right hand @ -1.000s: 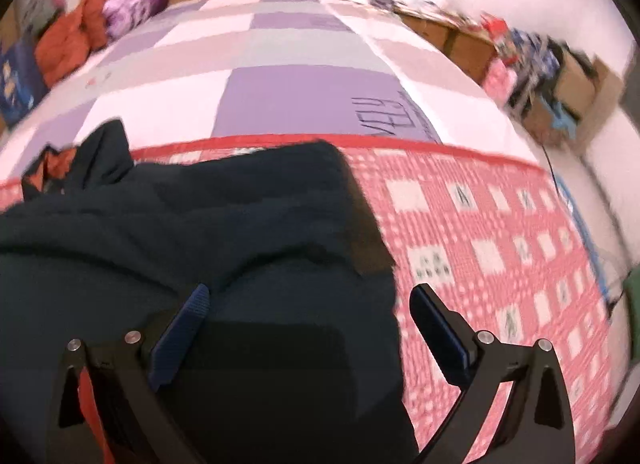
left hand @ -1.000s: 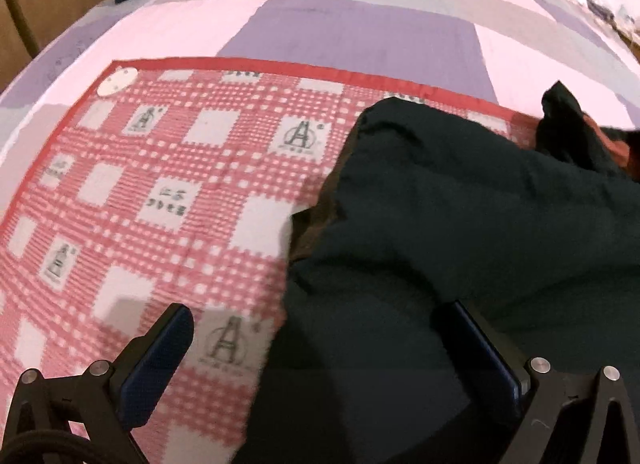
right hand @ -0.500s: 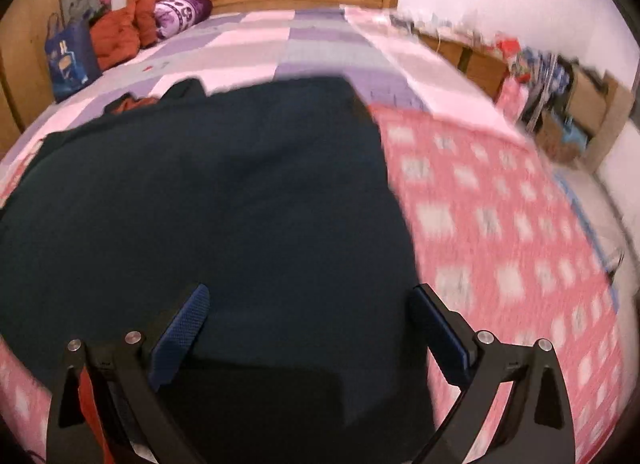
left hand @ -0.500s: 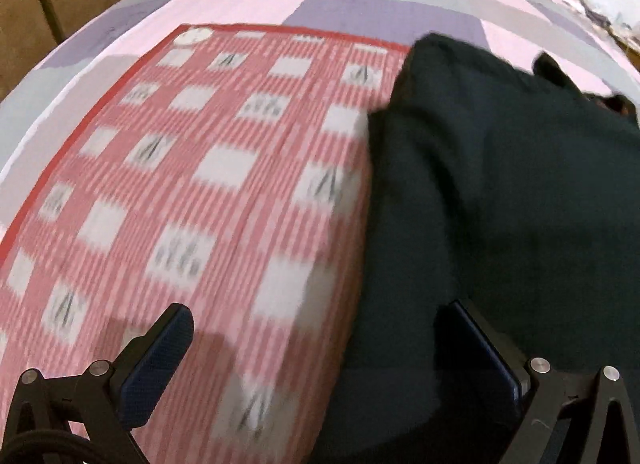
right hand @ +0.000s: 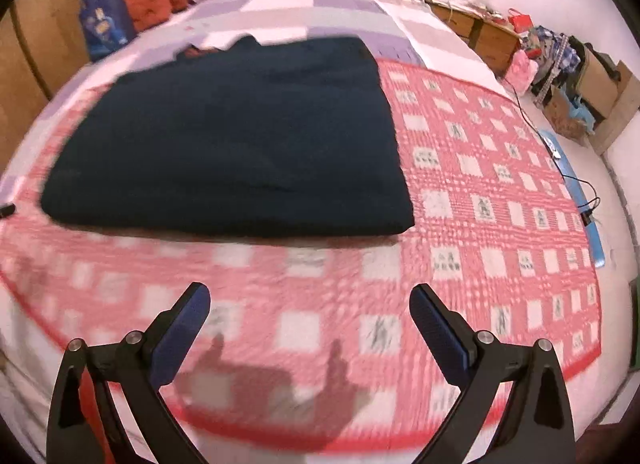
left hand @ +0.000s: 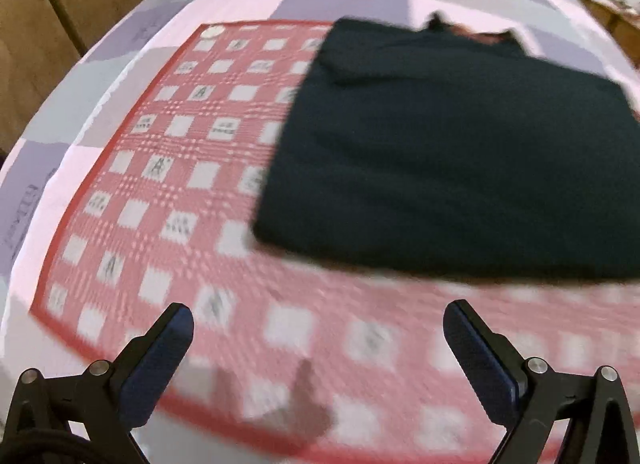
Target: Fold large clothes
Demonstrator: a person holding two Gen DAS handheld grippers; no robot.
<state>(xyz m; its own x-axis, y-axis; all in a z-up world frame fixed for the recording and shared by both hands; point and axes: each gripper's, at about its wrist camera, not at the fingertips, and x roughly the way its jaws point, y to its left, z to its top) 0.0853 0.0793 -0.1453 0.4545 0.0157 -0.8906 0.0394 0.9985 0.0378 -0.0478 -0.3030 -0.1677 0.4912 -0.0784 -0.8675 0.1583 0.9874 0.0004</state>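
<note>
While both claws gape empty — garment [right hand: 232, 136] lies folded.

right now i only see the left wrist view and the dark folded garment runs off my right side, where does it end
Observer: The dark green folded garment ends in a straight right edge on the red-and-white checked mat, with bare mat beyond it.
Operator: are the right tongs on it
Observer: No, the right tongs are open and empty, short of its near edge.
Operator: anything past the mat that side
Observer: A long blue strip lies along the mat's right border.
</note>
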